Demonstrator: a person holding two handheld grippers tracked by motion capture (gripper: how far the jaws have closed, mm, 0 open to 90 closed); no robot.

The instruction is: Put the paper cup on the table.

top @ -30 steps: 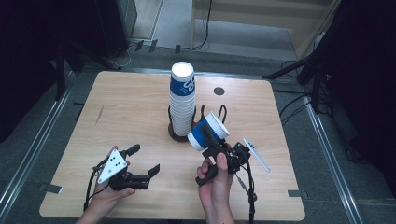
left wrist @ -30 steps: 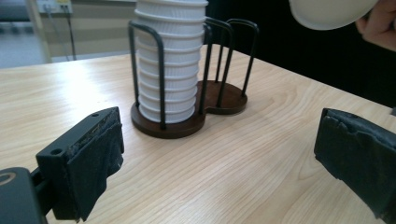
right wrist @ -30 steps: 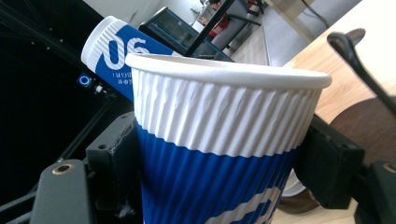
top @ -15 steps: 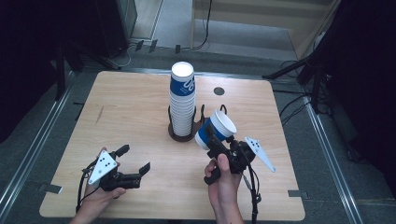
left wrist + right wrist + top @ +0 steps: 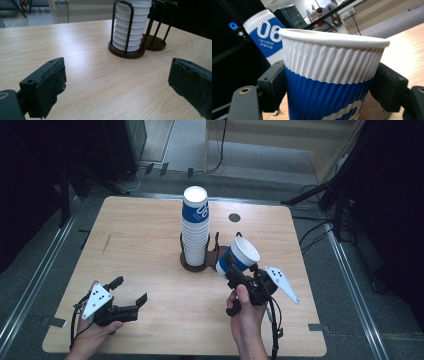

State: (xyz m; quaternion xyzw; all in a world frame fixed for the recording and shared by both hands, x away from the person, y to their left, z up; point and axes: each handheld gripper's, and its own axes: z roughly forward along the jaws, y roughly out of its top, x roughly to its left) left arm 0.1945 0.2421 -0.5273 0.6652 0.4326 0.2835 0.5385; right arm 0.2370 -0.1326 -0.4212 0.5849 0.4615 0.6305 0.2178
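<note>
Right claw [image 5: 239, 273] clamps a blue-and-white paper cup [image 5: 238, 257] by its ribbed wall, one pad on each side, rim tilted up and away from the hand. Landmark: the cup stack [image 5: 195, 227] standing in its dark wire holder [image 5: 199, 263] mid-tabletop [image 5: 140, 235]. The held cup sits just right of the stack, low, near the holder's base and clear of the tabletop. Left claw [image 5: 131, 292] hovers well to the stack's left and nearer the person, jaws wide apart, nothing between them; its own camera looks across bare wood to the holder [image 5: 130, 48]. Judgement: the cup looks freshly separated and bound for a spot on the tabletop. To do it well, keep the squeeze light so the paper wall does not crush, level the cup base-down before lowering, and steer clear of the holder's wires.
</note>
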